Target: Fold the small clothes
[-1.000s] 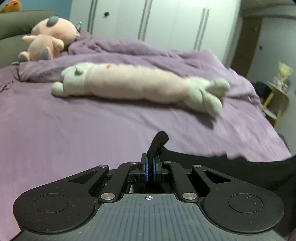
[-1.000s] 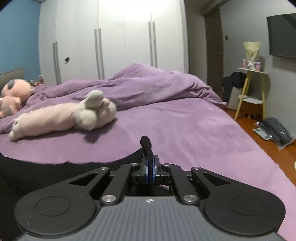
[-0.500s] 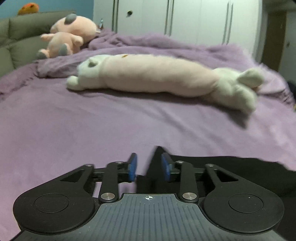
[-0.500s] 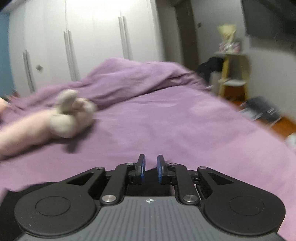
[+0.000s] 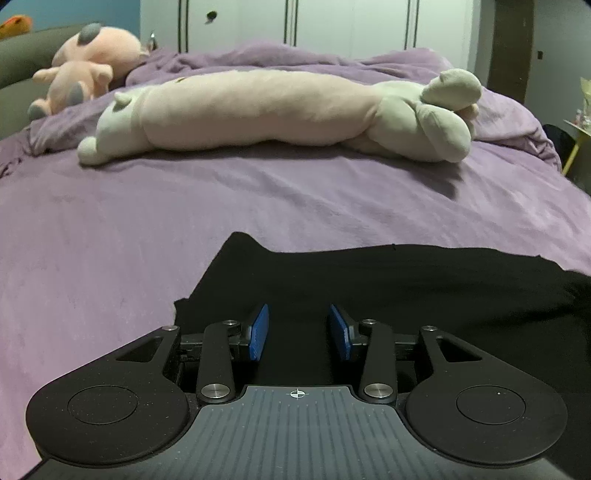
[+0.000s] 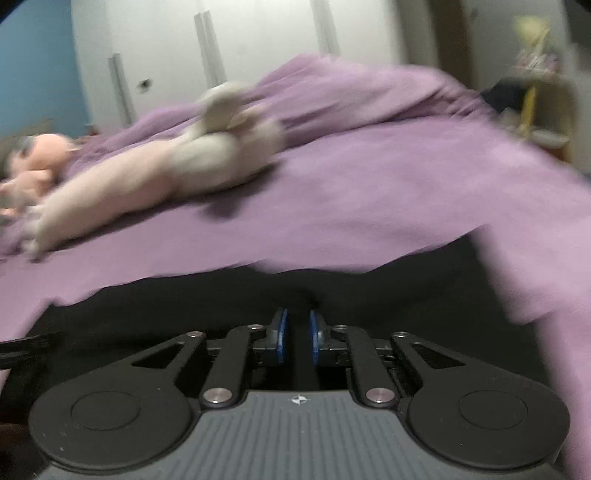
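A black garment (image 5: pixel 388 288) lies flat on the purple bed cover, just in front of both grippers. It also shows in the right wrist view (image 6: pixel 258 295), which is blurred by motion. My left gripper (image 5: pixel 298 332) is open, its blue pads apart over the near part of the garment, holding nothing. My right gripper (image 6: pixel 297 332) is open by a narrow gap above the garment's near edge, with nothing between its pads.
A long pink and white plush toy (image 5: pixel 277 114) lies across the bed beyond the garment. A pink plush (image 5: pixel 88 70) sits at the far left by the headboard. White wardrobe doors (image 5: pixel 332 26) stand behind. A yellow side table (image 6: pixel 532 107) stands at the right.
Both grippers were shut on corners of the black garment a second ago. They have let go and opened. The garment now lies on the bed, and the right view has swung left.
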`<state>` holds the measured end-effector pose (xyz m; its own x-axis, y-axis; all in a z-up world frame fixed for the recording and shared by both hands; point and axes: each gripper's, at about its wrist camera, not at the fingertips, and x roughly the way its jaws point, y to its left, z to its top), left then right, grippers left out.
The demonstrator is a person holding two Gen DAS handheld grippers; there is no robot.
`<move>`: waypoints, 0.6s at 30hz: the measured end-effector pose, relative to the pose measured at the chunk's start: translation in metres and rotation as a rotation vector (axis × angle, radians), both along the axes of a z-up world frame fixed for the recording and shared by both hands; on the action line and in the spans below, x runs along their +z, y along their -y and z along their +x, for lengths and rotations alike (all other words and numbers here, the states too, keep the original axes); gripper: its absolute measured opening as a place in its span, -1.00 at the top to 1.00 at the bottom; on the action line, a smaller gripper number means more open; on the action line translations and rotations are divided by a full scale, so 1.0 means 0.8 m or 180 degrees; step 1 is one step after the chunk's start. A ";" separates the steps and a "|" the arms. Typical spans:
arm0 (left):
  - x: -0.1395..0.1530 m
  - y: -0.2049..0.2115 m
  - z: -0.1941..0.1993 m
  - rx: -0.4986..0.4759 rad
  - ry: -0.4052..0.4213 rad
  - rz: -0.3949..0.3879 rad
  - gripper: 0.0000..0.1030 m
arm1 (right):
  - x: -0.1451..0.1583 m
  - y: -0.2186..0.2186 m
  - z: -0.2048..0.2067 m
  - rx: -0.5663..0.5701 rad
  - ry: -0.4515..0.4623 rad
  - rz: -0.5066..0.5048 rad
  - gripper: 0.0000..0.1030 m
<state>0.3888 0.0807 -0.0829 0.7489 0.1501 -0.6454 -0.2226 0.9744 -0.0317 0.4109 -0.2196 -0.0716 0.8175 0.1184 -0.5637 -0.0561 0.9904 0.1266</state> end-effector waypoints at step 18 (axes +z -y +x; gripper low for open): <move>0.010 -0.037 -0.098 -0.0020 -0.0207 -0.0016 0.05 | 0.023 0.088 -0.161 -0.0219 -0.0330 0.0105 0.81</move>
